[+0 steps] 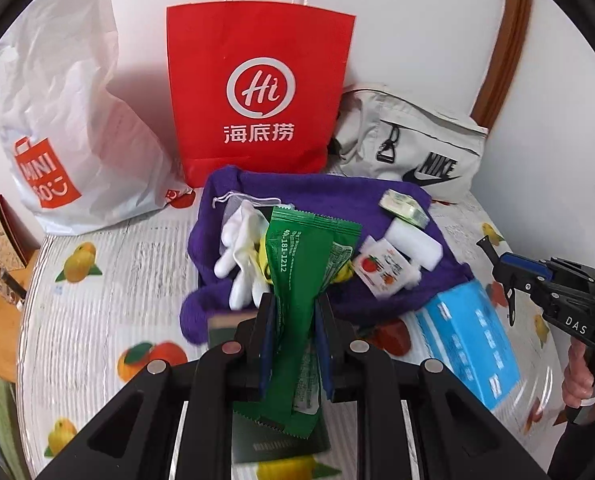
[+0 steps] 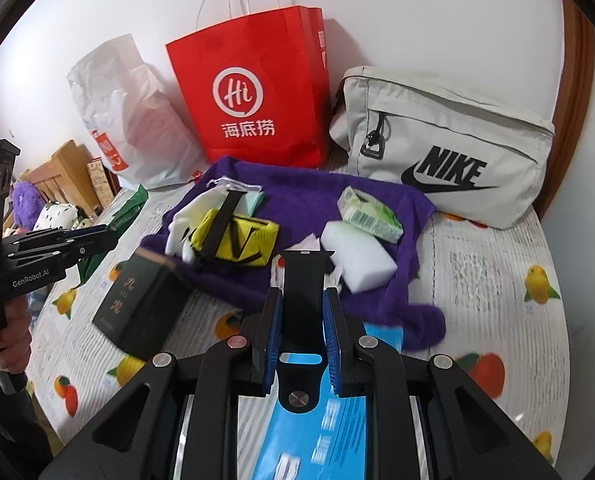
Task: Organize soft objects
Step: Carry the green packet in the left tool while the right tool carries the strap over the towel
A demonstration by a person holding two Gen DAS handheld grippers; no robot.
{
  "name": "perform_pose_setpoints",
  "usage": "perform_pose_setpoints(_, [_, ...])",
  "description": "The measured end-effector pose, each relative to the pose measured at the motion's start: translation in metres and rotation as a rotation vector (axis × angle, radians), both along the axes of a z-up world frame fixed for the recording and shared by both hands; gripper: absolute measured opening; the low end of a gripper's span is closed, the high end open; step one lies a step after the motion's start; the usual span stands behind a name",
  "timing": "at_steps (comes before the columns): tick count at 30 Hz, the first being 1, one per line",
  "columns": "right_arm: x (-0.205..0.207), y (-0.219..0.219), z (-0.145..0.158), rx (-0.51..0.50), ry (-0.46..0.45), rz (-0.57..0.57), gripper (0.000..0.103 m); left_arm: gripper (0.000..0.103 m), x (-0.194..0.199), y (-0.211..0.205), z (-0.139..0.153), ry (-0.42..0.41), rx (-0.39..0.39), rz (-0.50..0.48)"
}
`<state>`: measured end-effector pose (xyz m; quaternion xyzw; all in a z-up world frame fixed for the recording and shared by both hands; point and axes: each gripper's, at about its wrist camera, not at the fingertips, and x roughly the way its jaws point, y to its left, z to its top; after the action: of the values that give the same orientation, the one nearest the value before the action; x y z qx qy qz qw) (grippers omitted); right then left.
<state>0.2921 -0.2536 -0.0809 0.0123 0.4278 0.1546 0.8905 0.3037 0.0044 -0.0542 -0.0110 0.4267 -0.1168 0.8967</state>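
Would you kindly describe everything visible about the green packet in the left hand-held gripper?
The green packet is a long, flat sachet of glossy, crinkled foil-like film with zigzag-cut ends, white small print and a digit string along one edge. It stands roughly upright, leaning slightly, clamped at its middle between the blue pads of the left hand-held gripper, which is shut on it. Its upper end rises before the purple towel; its lower end hangs below the jaws. Whether it touches anything else is unclear.
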Motion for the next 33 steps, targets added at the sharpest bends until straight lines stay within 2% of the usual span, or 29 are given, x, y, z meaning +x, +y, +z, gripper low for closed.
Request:
perform_pose_setpoints(18, [0.090, 0.014, -0.035, -0.035, 0.048, 0.030, 0.021, 0.018, 0.076, 0.005, -0.015, 0.023, 0.009, 0.014])
perform_pose_setpoints(24, [0.104, 0.030, -0.059, -0.051, 0.111, 0.100, 0.021, 0.018, 0.088, 0.001, -0.022, 0.037, 0.004, 0.001])
perform_pose_setpoints(33, [0.111, 0.032, -0.081, -0.091, 0.173, 0.109, 0.021, 0.018, 0.098, -0.004, -0.028, 0.051, 0.007, -0.011])
